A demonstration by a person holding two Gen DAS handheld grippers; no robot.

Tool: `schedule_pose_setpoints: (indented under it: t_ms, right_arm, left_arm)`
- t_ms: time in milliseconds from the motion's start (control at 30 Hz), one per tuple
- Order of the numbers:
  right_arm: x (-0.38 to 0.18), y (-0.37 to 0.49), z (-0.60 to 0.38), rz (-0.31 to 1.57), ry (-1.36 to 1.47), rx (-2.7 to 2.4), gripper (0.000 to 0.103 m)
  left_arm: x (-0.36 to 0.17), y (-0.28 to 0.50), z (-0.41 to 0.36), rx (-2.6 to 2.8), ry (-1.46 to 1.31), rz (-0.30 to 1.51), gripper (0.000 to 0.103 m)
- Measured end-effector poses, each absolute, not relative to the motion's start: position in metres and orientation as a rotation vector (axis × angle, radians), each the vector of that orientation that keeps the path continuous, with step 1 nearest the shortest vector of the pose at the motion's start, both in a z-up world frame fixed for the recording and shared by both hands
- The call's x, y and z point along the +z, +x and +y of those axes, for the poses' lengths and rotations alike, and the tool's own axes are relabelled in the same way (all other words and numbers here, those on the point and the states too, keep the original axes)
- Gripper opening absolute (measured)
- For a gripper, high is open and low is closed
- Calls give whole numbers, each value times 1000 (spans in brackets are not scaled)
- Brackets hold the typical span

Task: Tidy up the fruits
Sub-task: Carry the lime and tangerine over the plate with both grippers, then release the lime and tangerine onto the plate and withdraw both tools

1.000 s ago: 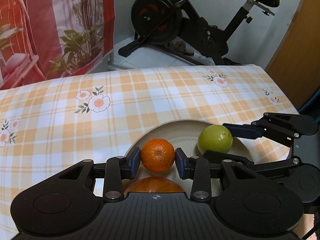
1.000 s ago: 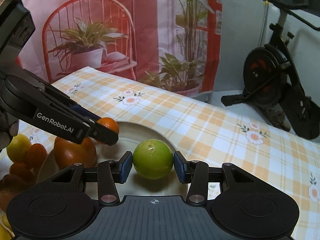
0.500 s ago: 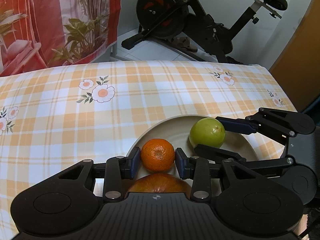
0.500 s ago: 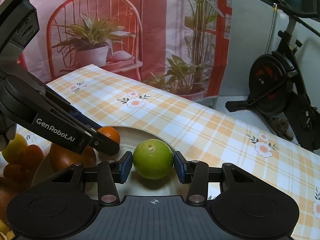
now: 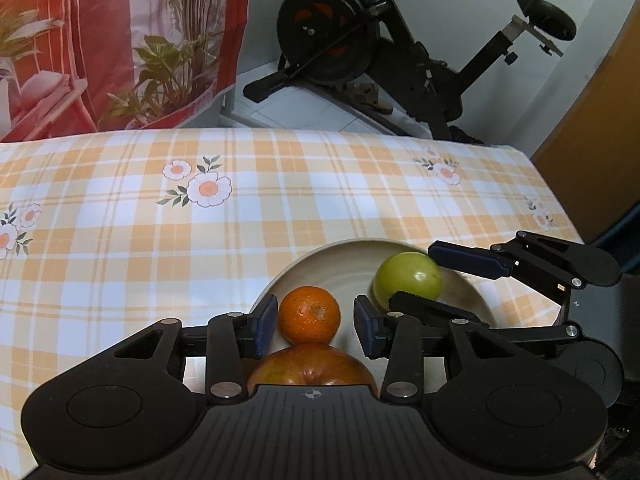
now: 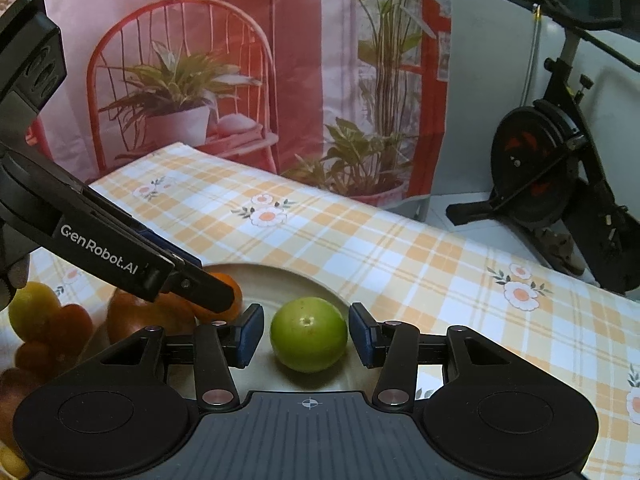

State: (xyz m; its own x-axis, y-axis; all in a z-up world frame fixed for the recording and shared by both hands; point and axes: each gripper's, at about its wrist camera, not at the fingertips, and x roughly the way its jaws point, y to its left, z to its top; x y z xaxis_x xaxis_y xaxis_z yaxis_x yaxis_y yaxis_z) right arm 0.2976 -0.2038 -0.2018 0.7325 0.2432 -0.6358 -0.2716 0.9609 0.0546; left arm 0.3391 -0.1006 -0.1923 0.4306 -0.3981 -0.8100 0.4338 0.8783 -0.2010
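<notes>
Both claws were letting go at the same time here: the left claw (image 5: 315,321) was opening with the mandarin (image 5: 309,314) sitting between its pads, a clear gap on the right pad and only a sliver on the left, and the right claw (image 6: 306,335) was opening around the green fruit (image 6: 308,333) (a lime or green citrus, hard to say), with gaps on both sides. Both fruits rested on the cream plate (image 5: 340,250), the mandarin toward 6 o'clock of it, the green one toward 3 o'clock in the left wrist view. I'd say the step was release and back out, and the trick was to spread the pads wide before lifting so neither round fruit got nudged and rolled; pulling straight back along the fingers looked safest. The apple (image 5: 312,364) touched the mandarin right at its 6 o'clock, tucked under the left claw, so dipping on the way out could bump it. The two claws were also close together, the right one's lower finger just beside the left one's right pad, so they should leave one at a time. A pile of small yellow and orange fruits (image 6: 44,328) waited at 9 o'clock of the plate in the right wrist view, on the checked tablecloth (image 5: 120,248) over the desk. The exercise bike (image 5: 400,52) stood well away.
</notes>
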Motion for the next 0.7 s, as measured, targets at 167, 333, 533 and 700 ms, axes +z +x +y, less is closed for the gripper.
schedule_pose_setpoints:
  t_ms: [167, 333, 533, 700]
  right_arm:
    - [-189, 281, -206, 667, -17, 267, 44]
    - [-180, 256, -210, 640, 39, 229, 44]
    - [-172, 220, -210, 606, 109, 183, 44]
    - [-165, 192, -205, 584, 135, 163, 44]
  left_arm:
    - [-177, 326, -95, -518, 33, 956, 44]
    - [-157, 301, -84, -491, 45, 869, 44]
    - [-137, 267, -64, -437, 41, 785, 44]
    - [-123, 239, -47, -394, 33, 726, 44]
